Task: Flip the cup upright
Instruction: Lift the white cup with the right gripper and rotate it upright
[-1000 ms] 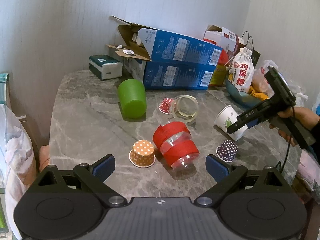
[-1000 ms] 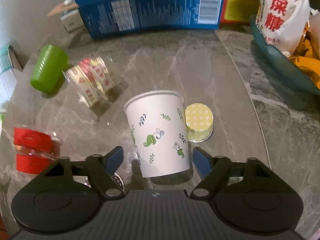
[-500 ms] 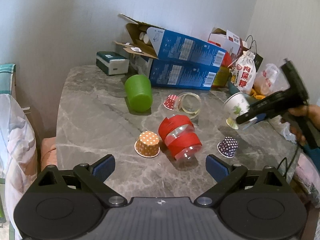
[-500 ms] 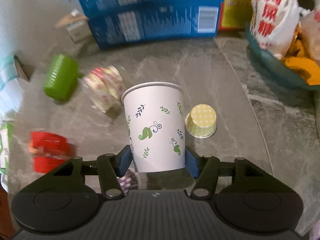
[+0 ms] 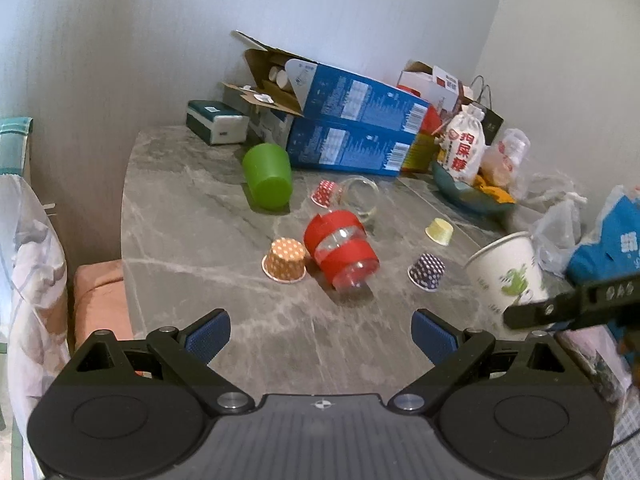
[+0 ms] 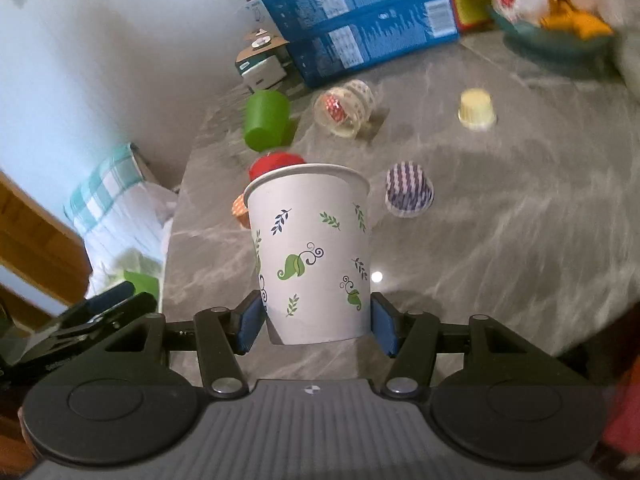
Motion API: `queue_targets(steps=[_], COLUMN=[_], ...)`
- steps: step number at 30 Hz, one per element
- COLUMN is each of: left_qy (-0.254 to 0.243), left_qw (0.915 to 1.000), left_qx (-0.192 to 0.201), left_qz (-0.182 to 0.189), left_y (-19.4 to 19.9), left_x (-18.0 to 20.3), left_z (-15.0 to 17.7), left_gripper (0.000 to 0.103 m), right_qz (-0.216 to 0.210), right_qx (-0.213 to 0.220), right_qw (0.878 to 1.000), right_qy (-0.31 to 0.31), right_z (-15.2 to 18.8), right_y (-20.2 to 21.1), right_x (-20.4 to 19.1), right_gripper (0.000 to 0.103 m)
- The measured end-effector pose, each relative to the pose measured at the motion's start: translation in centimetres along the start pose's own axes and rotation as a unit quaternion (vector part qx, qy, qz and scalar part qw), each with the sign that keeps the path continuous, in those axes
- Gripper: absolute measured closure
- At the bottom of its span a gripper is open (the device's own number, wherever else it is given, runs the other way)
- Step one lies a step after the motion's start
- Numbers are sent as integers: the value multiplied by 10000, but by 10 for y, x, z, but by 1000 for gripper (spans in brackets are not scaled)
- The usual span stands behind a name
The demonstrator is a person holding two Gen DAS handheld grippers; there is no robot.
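Observation:
My right gripper (image 6: 316,324) is shut on a white paper cup with green leaf prints (image 6: 310,252), gripping it near its base and holding it above the grey marble table (image 6: 500,240). Its open rim points away from me. In the left wrist view the cup (image 5: 508,274) is tilted with its mouth up and to the left, off the table's right edge, with the right gripper's finger (image 5: 560,308) below it. My left gripper (image 5: 320,334) is open and empty above the near edge of the table (image 5: 192,240).
On the table lie a green cup on its side (image 5: 269,178), a red-banded clear cup (image 5: 342,252), a clear glass (image 5: 360,196), and small upside-down cupcake liners: orange (image 5: 285,260), purple (image 5: 427,272), yellow (image 5: 439,231), red (image 5: 323,193). Blue boxes (image 5: 348,132) and a bowl of snacks (image 5: 468,192) stand at the back.
My right gripper closed on the paper cup, lifted it off the table and carried it toward the near right while turning it. The left gripper drew back a little.

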State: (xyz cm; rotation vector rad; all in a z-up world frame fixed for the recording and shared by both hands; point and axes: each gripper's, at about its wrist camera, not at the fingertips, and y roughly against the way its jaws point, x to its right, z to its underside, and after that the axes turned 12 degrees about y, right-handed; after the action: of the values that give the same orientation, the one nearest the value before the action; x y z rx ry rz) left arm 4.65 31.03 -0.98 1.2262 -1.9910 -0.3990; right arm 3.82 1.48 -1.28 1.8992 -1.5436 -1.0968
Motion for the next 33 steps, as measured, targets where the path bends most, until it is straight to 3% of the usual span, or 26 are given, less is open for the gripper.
queue_targets(steps=[3,9,15,25,30,33], left_qy=[-4,148,538,504,675,1001], left_qw=[10000,9993,9943,9939,9889,9808], left_qx=[-20,-331,-740,-929,-1247,-1560], left_qz=[54,128,540,323,433,611], left_y=[7,4,-6,-23,-45,-62], left_x=[-1,-5,-15,-10,-5,-4], left_z=[6,15,18,12,7,3], left_gripper=[4,4,4,4,4,4], right_qz=[100,-129,-288,-359,-338,-344], right_qx=[-11,-193,-553,-674,-665,-649], right_qw=[9999,9994,9969,9951,9957,9963], right_qy=[-14,-251,-475,-625,-541,-449], right_z=[12,25,35,42,42,44], right_y=[-10,-40,-59,-64,-65,-64], right_x=[-12,-22,-21,-18,-21,-23], right_gripper=[45,45,45,44,42,41])
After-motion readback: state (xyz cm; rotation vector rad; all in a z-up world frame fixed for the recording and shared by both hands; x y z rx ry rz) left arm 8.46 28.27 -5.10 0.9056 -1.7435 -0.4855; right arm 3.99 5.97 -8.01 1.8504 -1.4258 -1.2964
